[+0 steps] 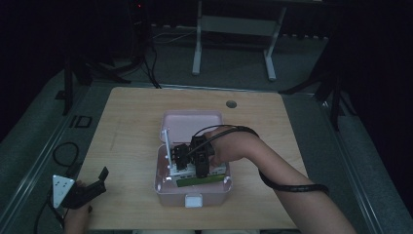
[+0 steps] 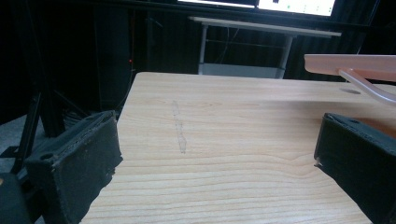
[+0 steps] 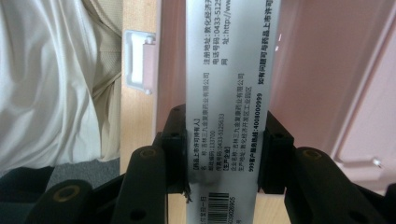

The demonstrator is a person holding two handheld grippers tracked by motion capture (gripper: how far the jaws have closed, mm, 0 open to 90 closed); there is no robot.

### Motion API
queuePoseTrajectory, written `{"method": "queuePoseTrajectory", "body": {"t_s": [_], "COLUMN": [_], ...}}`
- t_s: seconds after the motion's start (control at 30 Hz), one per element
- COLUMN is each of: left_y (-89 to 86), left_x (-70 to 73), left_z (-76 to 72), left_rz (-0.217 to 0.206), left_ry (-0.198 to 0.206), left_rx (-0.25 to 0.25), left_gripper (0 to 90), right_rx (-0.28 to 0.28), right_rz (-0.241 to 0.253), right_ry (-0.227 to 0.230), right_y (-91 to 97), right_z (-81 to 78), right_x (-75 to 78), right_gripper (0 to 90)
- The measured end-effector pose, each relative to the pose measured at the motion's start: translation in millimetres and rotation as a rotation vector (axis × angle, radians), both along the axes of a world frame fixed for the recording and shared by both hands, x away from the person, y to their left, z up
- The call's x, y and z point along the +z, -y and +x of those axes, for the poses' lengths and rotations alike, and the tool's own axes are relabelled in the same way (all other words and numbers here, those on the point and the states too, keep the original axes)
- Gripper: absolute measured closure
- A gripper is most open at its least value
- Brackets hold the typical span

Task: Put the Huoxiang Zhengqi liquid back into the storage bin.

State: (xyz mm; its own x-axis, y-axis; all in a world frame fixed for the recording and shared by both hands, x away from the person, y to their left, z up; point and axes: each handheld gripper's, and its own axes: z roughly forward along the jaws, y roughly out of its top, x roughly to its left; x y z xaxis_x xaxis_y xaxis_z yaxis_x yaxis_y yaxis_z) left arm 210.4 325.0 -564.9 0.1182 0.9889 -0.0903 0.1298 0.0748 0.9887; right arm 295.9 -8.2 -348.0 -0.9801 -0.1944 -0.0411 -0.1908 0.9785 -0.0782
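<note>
An open pink plastic box (image 1: 160,183) stands at the middle of the wooden table (image 1: 126,131), its lid (image 1: 192,124) tipped back on the far side. My right gripper (image 1: 187,161) reaches down into it. In the right gripper view the right gripper (image 3: 224,135) is shut on a white printed carton (image 3: 231,70) with a barcode, over the box's pink inside (image 3: 317,70). The carton (image 1: 216,170) shows a green edge from above. My left gripper (image 1: 101,181) rests at the table's near left corner. Its jaws stand open over bare wood (image 2: 217,158), with the pink lid (image 2: 350,63) off to the right.
A white latch (image 1: 193,200) sits on the box's near wall, also seen as a white latch (image 3: 137,60) beside the person's light clothing. A round hole (image 1: 231,104) marks the table's far edge. A black cable (image 1: 292,187) loops round the right forearm. A desk frame (image 1: 234,24) stands beyond.
</note>
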Motion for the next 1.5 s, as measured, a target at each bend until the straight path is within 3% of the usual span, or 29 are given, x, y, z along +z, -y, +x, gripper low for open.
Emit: {"method": "queuePoseTrajectory", "body": {"t_s": [0.17,0.43,0.93,1.2,1.5], "left_y": [0.0,0.2,-0.1,0.1,0.7], "left_x": [0.0,-0.1,-0.1,-0.3,-0.3], "left_z": [0.1,0.3,0.3,0.3,0.5], "left_rz": [0.0,0.001,0.001,0.0,0.001], "left_ry": [0.001,-0.001,0.002,0.003,0.002], "left_rx": [-0.001,0.0,-0.003,-0.004,-0.004], "left_gripper": [0.7,0.7,0.7,0.7,0.6], "right_rx": [-0.028,-0.089,-0.092,-0.089,-0.103], "right_rz": [0.012,0.024,0.002,-0.004,0.024], "right_ry": [-0.011,-0.047,-0.103,-0.121,-0.132], "right_y": [5.9,16.9,18.9,19.2,23.2], "right_z": [7.2,18.9,19.2,18.7,21.1], "right_x": [-13.4,-52.0,-95.7,-107.6,-108.3], "right_gripper": [62.3,62.3,62.2,62.2,61.1]}}
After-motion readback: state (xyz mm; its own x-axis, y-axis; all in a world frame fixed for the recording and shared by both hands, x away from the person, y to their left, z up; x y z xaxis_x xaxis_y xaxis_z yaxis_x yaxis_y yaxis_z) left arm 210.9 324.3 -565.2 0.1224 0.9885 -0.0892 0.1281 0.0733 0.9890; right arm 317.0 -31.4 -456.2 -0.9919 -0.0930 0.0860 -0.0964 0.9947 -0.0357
